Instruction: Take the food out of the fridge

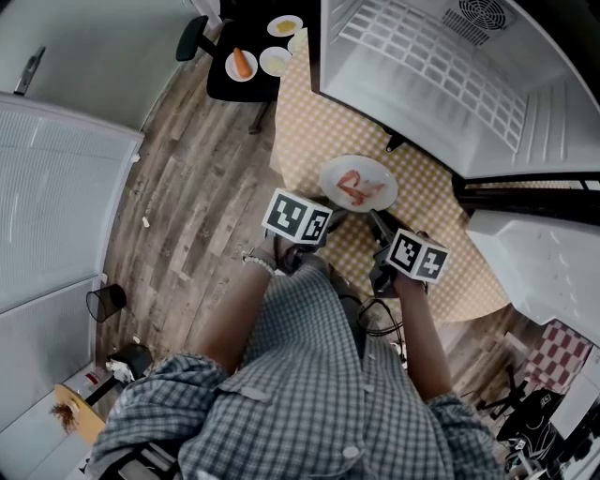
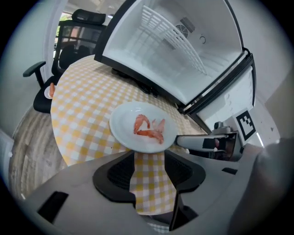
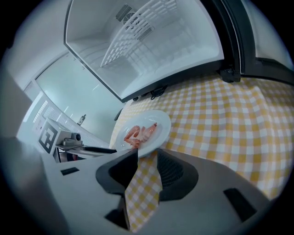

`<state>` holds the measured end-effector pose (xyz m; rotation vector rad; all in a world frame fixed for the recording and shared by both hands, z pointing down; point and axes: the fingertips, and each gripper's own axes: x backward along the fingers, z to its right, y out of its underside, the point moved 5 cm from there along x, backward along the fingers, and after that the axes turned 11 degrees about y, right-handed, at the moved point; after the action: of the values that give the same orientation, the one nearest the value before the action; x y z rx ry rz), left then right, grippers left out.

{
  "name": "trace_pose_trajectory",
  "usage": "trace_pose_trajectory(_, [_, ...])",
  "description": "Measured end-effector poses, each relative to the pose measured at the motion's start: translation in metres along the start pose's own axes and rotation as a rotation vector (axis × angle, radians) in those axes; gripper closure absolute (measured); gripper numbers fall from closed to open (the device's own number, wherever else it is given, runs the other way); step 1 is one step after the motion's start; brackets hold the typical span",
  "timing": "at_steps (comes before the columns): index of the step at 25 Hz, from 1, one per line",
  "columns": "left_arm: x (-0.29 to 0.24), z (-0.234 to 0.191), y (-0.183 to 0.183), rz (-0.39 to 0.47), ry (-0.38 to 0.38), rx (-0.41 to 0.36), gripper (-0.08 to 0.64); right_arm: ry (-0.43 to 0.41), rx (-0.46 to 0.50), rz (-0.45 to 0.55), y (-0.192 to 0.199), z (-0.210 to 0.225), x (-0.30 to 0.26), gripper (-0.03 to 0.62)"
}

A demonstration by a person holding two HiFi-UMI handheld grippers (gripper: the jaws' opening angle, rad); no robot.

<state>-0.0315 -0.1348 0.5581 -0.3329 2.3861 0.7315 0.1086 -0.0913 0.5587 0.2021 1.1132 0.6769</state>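
Observation:
A white plate (image 1: 358, 183) (image 2: 143, 126) (image 3: 144, 131) with pink shrimp (image 1: 356, 186) (image 2: 148, 129) (image 3: 138, 132) lies on the yellow-checked round table (image 1: 309, 122) (image 2: 78, 114) (image 3: 220, 119), in front of the open, bare fridge (image 1: 450, 66) (image 2: 174, 50) (image 3: 138, 41). My left gripper (image 1: 330, 223) (image 2: 148, 158) stands open at the plate's near rim, with only tablecloth in the gap. My right gripper (image 1: 378, 227) (image 3: 146, 158) is open too, its tips at the plate's near right edge. Neither pair of pads presses on the plate.
A black seat (image 1: 225, 89) beyond the table carries a small plate with a carrot (image 1: 242, 64) and other plates (image 1: 284, 25). A black office chair (image 2: 69, 36) stands at the table's far left. A small bin (image 1: 105, 302) sits on the wooden floor. The fridge door (image 1: 544, 262) hangs open at right.

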Motion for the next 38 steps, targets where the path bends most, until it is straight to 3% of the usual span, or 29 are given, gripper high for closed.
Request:
trace_pose_trajectory(4, [0.007,-0.003,0.005,-0.031,-0.023,-0.032,0.359,0.006,0.028,0.016,-0.001,-0.001,0.008,0.494])
trace_pose_trajectory(9, [0.028,-0.002,0.008,0.004,-0.092,-0.065,0.36,0.054,0.108,0.103,-0.013,-0.006,0.025,0.495])
trace_pose_trajectory(12, [0.039,0.005,0.004,0.016,-0.151,-0.121,0.42,0.071,0.171,0.171,-0.024,-0.013,0.036,0.522])
trace_pose_trajectory(17, [0.058,0.022,-0.016,0.117,-0.211,-0.201,0.545,0.103,0.316,0.239,-0.039,-0.028,0.055,0.558])
trace_pose_trajectory(22, [0.076,0.045,-0.039,0.205,-0.203,-0.276,0.552,0.107,0.436,0.295,-0.05,-0.046,0.074,0.571])
trace_pose_trajectory(33, [0.116,0.1,-0.077,0.301,-0.25,-0.519,0.552,0.093,0.493,0.44,-0.081,-0.07,0.121,0.575])
trace_pose_trajectory(38, [0.123,0.119,-0.086,0.323,-0.26,-0.583,0.554,0.07,0.511,0.505,-0.096,-0.08,0.137,0.577])
